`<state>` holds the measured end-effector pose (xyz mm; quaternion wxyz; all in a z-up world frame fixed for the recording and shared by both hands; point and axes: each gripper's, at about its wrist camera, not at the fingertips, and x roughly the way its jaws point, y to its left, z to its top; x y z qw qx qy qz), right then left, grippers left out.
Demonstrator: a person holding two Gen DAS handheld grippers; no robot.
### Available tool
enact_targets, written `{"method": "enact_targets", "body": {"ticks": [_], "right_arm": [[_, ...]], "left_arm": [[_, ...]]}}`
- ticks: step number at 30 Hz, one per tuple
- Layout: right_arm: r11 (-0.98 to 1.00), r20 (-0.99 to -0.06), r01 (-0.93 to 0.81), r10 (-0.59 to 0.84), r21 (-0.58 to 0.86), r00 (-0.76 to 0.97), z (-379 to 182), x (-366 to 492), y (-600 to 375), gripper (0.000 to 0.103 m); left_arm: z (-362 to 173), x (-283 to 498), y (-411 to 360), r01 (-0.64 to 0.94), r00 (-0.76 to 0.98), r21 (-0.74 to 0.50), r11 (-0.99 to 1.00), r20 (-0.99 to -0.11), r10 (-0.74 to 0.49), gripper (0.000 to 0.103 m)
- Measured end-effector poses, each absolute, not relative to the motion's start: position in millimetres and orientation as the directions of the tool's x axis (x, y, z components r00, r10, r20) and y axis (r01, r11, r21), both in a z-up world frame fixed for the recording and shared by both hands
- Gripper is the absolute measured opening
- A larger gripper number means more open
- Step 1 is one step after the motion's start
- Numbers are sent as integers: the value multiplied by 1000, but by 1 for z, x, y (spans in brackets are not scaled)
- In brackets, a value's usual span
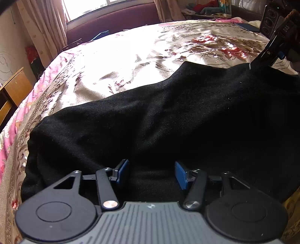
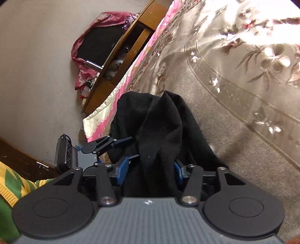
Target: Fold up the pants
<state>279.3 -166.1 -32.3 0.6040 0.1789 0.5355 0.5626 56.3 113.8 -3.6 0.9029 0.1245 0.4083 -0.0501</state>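
Black pants (image 1: 168, 120) lie in a long band across the floral bedspread (image 1: 142, 52). My left gripper (image 1: 152, 174) sits at the near edge of the pants, its blue pads (image 1: 122, 173) wide apart with black cloth between them. My right gripper (image 2: 150, 172) has a bunched fold of the pants (image 2: 161, 127) between its blue pads (image 2: 121, 171), which stand apart; whether they pinch the cloth is unclear. The right gripper also shows in the left wrist view (image 1: 262, 58), at the far right end of the pants. The left gripper shows in the right wrist view (image 2: 112, 142), beside the cloth.
A wooden cabinet (image 2: 121, 56) stands by the bed's left side, with a red-covered box (image 2: 97, 45) on it. A window and curtains (image 1: 46, 28) are beyond the bed. Clutter (image 1: 206, 9) lies at the far right. My green and yellow sleeve (image 2: 13, 187) is at lower left.
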Motion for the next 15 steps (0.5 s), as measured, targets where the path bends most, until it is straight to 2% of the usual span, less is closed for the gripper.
{"method": "enact_targets", "body": {"ticks": [5, 6, 7, 9, 10, 12, 15], "right_arm": [[286, -376, -406, 913, 868, -160, -47, 306, -139, 51], [298, -369, -385, 921, 873, -123, -50, 315, -139, 44], [316, -371, -378, 925, 871, -81, -50, 321, -141, 31], [391, -406, -371, 913, 842, 40, -50, 334, -151, 23], [450, -452, -365, 888, 815, 87, -50, 338, -157, 15], [532, -508, -323, 846, 782, 164, -48, 333, -174, 13], [598, -528, -386, 801, 702, 281, -20, 291, -204, 14]], "left_arm": [[-3, 54, 117, 188, 668, 173, 967, -744, 3, 67], [-4, 53, 118, 188, 669, 171, 967, -744, 1, 67], [-4, 53, 119, 188, 669, 169, 967, -743, 0, 67], [-4, 53, 118, 188, 671, 176, 966, -742, 4, 67], [-4, 52, 118, 189, 673, 183, 965, -740, 8, 67], [-4, 51, 115, 191, 676, 198, 962, -737, 17, 67], [1, 45, 105, 198, 707, 252, 947, -706, 40, 67]]}}
